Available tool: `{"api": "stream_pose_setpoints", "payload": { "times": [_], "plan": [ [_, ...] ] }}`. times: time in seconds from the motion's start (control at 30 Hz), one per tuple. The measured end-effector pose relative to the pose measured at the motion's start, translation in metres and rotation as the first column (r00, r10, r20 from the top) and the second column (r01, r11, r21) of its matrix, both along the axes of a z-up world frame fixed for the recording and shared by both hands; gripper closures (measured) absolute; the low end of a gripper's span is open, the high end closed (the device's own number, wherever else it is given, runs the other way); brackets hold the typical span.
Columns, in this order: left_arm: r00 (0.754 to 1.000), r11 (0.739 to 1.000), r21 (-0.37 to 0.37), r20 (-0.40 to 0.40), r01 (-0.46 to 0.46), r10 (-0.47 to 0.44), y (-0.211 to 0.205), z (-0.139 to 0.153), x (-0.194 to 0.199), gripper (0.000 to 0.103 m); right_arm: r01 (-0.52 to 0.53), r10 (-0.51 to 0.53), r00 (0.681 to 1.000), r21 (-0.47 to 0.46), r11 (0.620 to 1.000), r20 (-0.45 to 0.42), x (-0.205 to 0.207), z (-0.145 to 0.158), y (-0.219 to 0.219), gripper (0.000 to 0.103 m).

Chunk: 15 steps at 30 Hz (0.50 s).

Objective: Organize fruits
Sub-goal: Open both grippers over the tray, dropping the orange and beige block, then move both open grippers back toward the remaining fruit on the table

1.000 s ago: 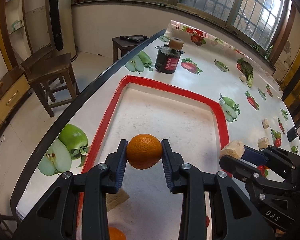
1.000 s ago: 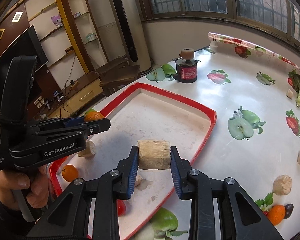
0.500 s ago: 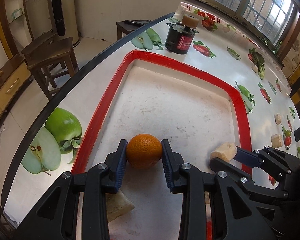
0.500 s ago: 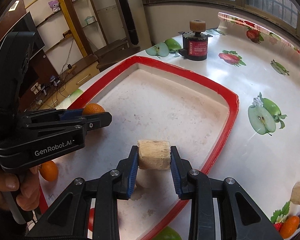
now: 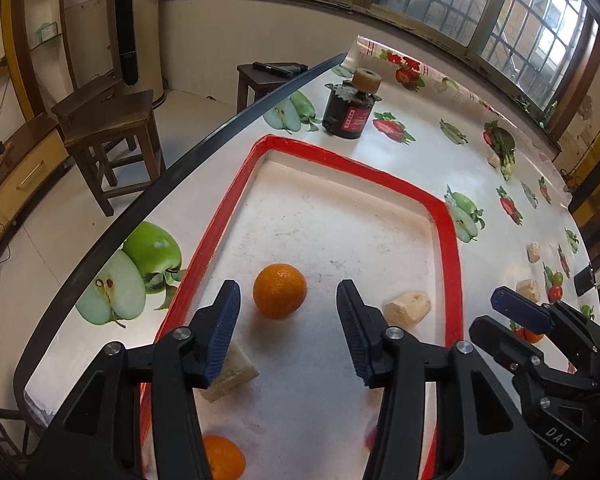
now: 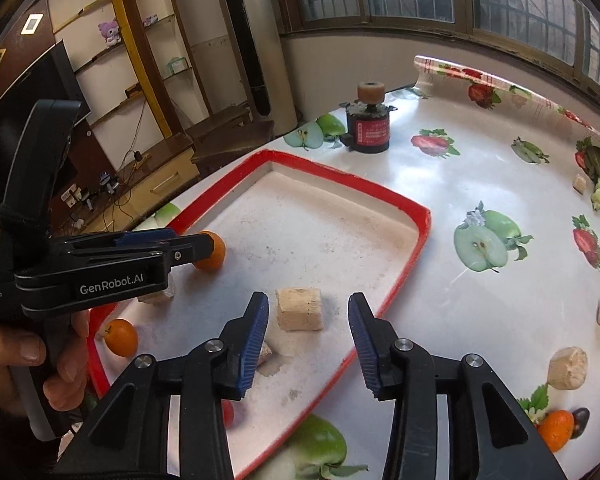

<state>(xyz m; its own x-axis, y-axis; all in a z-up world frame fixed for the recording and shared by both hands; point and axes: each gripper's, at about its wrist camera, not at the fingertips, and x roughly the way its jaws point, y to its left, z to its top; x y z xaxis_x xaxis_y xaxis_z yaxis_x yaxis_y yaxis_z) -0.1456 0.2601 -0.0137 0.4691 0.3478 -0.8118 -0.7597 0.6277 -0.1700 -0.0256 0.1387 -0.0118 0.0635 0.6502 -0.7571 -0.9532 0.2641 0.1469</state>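
Gaping after just opening, the left gripper is hovering over the red-rimmed tray, its blue pads clear of the dimpled orange now sitting on the tray floor between them. Likewise parted, the right gripper is flanking a pale, rough-cut chunk resting free on the tray.

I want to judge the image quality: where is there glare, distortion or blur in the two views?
Left wrist view: fisheye bends the table edge; the orange is sharp with a soft shadow; a red thing near the bottom is blurred. Right wrist view: window glare whitens the tablecloth; the pale block is sharp; the window bars curve.
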Motion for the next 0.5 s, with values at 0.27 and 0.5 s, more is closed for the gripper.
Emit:
{"api": "stream_pose_setpoints", "payload": {
  "times": [0.27, 0.5],
  "plan": [
    [0.990, 1.000, 0.023, 0.138, 0.008, -0.012, -0.047, 0.024, -0.002, 0.031, 0.126, -0.123, 0.992, 0.092, 0.988, -0.029, 0.021, 0.027, -0.076, 0.052],
    [0.973, 0.991, 0.130, 0.229, -0.006, -0.024, -0.104, 0.041, 0.005, 0.019, 0.249, -0.245, 0.969, 0.129, 0.960, -0.043, 0.042, 0.037, -0.148, 0.051]
  ]
}}
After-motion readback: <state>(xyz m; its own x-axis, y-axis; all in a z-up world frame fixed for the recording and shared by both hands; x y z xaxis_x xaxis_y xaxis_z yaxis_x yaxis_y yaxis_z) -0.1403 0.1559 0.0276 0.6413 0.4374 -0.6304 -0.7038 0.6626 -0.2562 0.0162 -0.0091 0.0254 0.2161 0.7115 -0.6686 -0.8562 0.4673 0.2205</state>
